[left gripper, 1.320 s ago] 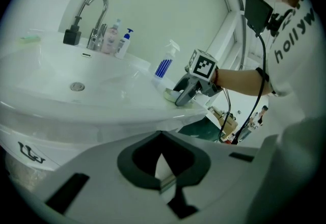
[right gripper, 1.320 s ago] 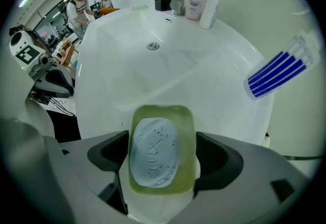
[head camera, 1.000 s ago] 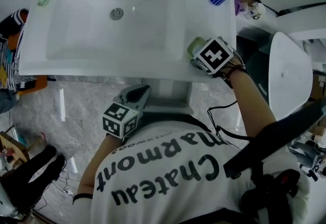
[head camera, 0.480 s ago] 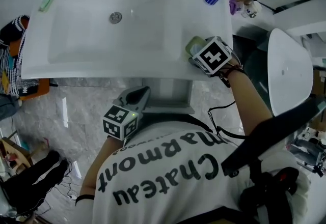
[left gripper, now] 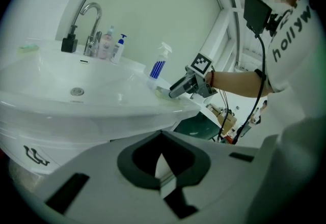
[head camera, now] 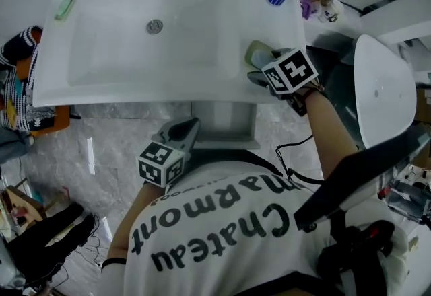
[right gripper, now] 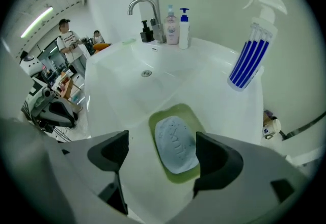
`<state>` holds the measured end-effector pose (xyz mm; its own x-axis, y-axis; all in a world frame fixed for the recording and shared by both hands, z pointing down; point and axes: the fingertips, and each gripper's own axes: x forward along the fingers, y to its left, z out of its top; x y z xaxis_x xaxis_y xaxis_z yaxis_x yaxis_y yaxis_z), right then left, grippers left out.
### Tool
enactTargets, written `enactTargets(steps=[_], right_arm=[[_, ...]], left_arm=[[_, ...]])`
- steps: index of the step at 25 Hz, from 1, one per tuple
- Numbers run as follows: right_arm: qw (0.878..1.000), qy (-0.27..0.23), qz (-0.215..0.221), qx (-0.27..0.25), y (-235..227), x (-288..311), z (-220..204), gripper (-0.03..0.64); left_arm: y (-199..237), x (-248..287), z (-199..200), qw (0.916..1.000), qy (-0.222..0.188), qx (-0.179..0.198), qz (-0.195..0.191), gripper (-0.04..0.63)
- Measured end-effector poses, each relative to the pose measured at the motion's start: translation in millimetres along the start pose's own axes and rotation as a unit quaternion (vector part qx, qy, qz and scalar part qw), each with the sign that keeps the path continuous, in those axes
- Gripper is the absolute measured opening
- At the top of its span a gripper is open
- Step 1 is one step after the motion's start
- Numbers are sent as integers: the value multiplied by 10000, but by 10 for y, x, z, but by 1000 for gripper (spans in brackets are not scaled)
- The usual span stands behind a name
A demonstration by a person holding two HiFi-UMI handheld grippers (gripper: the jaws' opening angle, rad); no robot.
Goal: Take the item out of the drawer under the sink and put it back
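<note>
Bathroom setting: a white sink (head camera: 135,89) stands over a grey marbled floor (head camera: 114,153). On the sink's flat right rim, at the front corner, lies a green soap dish (right gripper: 175,111) holding a pale blue bar of soap (right gripper: 175,144), which bears embossed lettering too small to read. The right hand-held gripper (right gripper: 162,154) hovers directly over the dish with its jaws spread wide, one on each side of the soap and touching neither soap nor dish. Below the sink's front edge sits the grey drawer unit (head camera: 225,123); whether it is open cannot be told. The left hand-held gripper (left gripper: 164,172) is held low in front of that unit, beside the person's white printed T-shirt (head camera: 222,220), with its jaws pressed together and nothing between them; its view looks up across the basin toward the right hand-held gripper. Behind the soap dish, at the sink's back right corner, stands a spray bottle (right gripper: 252,50) with blue stripes. A curved chrome faucet (right gripper: 145,11) and two pump bottles (right gripper: 178,27) line the back rim, and the drain (head camera: 155,26) lies in the middle of the basin. A small green object (head camera: 64,7) rests at the back left corner.
</note>
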<state>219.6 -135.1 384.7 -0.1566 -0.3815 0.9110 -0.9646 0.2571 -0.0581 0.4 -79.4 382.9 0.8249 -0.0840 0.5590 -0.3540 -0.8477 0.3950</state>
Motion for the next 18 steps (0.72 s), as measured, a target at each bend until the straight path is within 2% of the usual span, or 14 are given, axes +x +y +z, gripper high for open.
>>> enactTargets(steps=[2, 6, 9, 14, 17, 18], right_arm=[[9999, -48, 18, 101, -1, -6, -2, 399], [9998, 110, -143, -118, -5, 16, -36, 399], [9998, 7, -184, -111, 28, -57, -1, 399], [9974, -684, -131, 186, 183, -368, 174, 399], [9914, -1242, 27, 414, 340, -590, 320, 397], [9878, -1465, 28, 531, 385, -673, 368, 373]], left_arm=[[-19, -12, -8, 10000, 18, 33, -23, -3], [-30, -46, -27, 9999, 54, 79, -53, -3], [-36, -76, -34, 9999, 56, 101, -62, -3], [-29, -148, -27, 9998, -7, 190, -61, -3], [10, -219, 69, 9996, -135, 255, -63, -3], [12, -252, 128, 9994, -202, 270, -84, -3]])
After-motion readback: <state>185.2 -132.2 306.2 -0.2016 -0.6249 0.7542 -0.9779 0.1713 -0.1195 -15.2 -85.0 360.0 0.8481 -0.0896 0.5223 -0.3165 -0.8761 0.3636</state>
